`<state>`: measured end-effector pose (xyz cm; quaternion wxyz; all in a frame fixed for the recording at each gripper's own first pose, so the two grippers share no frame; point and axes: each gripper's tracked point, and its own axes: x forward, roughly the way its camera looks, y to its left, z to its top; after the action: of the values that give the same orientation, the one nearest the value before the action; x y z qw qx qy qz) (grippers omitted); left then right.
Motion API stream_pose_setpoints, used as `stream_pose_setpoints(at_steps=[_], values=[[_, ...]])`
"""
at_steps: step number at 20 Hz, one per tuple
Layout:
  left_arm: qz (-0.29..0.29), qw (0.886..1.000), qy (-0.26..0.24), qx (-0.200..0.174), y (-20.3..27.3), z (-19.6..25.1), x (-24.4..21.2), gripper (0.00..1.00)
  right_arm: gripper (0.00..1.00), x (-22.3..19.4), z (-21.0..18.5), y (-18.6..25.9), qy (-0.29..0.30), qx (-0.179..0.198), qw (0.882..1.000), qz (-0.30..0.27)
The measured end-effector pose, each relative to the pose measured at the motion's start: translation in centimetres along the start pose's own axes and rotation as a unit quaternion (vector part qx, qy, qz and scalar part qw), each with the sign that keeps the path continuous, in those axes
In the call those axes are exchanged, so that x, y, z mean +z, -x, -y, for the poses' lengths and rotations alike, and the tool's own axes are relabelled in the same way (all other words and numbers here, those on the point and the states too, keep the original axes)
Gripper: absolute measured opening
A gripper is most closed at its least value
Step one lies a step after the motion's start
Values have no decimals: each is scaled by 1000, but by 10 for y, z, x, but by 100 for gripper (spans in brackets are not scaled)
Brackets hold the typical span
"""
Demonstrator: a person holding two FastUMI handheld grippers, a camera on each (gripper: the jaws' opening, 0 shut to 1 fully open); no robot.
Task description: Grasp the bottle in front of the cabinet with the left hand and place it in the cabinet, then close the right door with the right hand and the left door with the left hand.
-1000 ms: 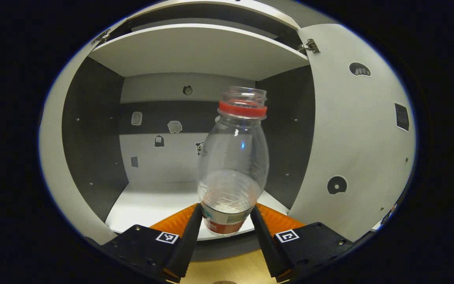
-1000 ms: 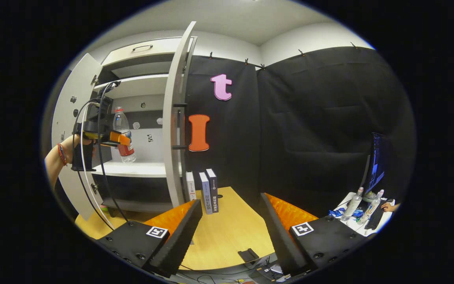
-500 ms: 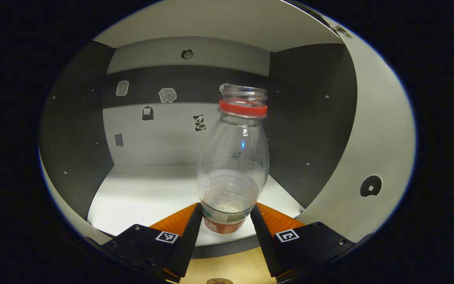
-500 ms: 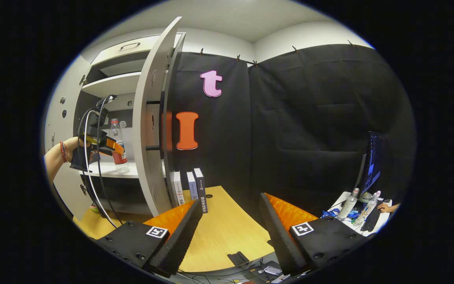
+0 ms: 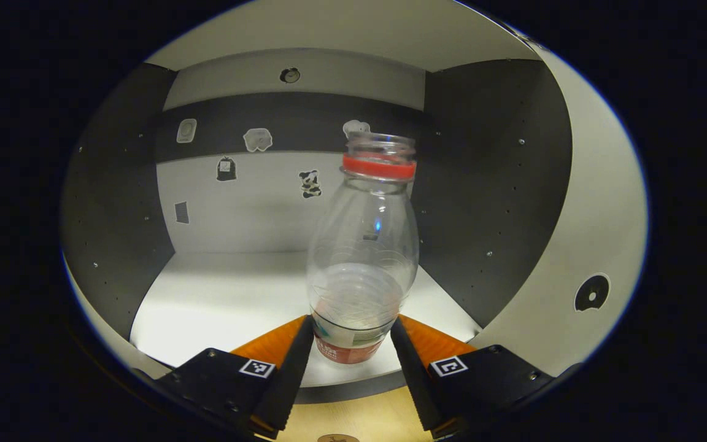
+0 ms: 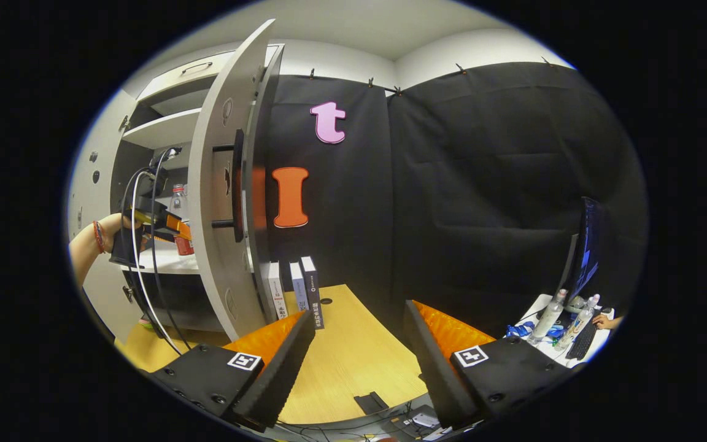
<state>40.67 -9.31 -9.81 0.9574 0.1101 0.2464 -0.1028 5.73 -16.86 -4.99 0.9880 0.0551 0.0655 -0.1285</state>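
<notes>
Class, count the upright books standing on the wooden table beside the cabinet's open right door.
3, in a row on the table: first book nearest the right door, second book in the middle, third book outermost. Others may be hidden behind the door.

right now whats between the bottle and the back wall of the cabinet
In the left gripper view, only bare white shelf lies between the bottle, clamped in the left gripper, and the cabinet's back wall.

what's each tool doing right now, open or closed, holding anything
Left tool: closed on the clear bottle, held upright over the cabinet shelf.
Right tool: open, holding nothing, above the wooden table.
</notes>
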Motion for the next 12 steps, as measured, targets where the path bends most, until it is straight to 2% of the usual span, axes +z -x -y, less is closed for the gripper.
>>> stream_pose_setpoints(at_steps=[3,6,9,11,12], values=[[-3,1000,-6,8,-3,-1,-1,80,98,-1,0,-5,-2,3,1000,-1],[2,1000,-7,17,2,-2,0,87,98,-1,-3,-16,4,8,1000,0],[20,999,-9,35,12,-8,5,94,98,-1,-14,-33,14,25,1000,1],[33,999,-6,41,20,-9,7,95,98,-3,-24,-44,16,41,999,0],[39,998,-3,41,26,-8,6,95,94,-2,-28,-50,16,47,999,-1]])
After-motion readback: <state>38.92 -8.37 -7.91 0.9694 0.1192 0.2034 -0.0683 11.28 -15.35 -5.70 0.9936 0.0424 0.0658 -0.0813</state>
